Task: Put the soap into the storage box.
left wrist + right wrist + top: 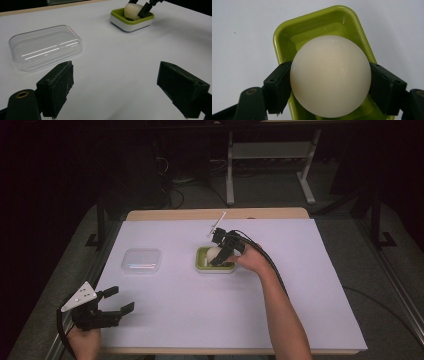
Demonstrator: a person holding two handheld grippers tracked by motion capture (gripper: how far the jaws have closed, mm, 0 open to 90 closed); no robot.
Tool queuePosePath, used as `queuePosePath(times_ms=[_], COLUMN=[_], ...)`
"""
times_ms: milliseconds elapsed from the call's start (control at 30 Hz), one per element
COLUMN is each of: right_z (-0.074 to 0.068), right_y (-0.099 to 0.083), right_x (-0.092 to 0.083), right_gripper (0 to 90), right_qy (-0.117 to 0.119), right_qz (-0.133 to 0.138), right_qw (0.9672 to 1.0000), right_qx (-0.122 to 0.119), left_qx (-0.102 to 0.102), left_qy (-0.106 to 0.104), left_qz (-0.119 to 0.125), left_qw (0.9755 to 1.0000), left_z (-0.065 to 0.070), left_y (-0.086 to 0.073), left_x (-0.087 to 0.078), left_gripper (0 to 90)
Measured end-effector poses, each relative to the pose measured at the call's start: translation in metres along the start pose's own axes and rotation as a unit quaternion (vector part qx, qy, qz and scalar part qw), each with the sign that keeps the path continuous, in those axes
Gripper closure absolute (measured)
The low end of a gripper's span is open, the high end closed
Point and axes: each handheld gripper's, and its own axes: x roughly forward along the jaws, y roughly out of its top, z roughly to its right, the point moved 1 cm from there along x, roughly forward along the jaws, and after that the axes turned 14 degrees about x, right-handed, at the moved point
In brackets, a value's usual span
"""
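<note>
A cream-white rounded block (330, 75) hangs just over a lime-green tray (312, 30) with a white base, and my right gripper (330, 86) is shut on its two sides. In the high view the tray (202, 265) sits at the middle of the table, with the block (214, 253) and right gripper (219, 259) tilted down into it. My left gripper (121, 299) stands open near the front left corner, nothing between its jaws. A clear plastic lid (141, 260) lies upside up, left of the tray. From the left gripper view, the lid (45, 48) is close ahead and the tray (130, 23) farther off.
A white sheet (300, 285) covers most of the wooden table. A thin white stick (217, 223) stands up behind the right gripper near the far edge. Wide bare sheet lies to the right and in front of the tray.
</note>
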Motion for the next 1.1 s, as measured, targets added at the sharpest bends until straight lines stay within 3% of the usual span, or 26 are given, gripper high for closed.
queuePosePath(times_ms=[867, 1100], right_z=[0.001, 0.002], right_y=[0.0, 0.002], right_x=[0.0, -0.017], right_gripper=[24.0, 27.7], right_qy=[-0.003, 0.006], right_qz=[-0.003, 0.045], right_qw=[1.0, 0.999], right_qx=[0.002, 0.002], left_qx=[0.001, 0.002], left_qy=[0.0, 0.0], left_qz=[-0.001, 0.0], left_qw=[1.0, 1.0], left_z=[0.0, 0.0], left_y=[0.0, 0.001], left_x=[0.0, 0.0], left_gripper=[13.2, 13.2])
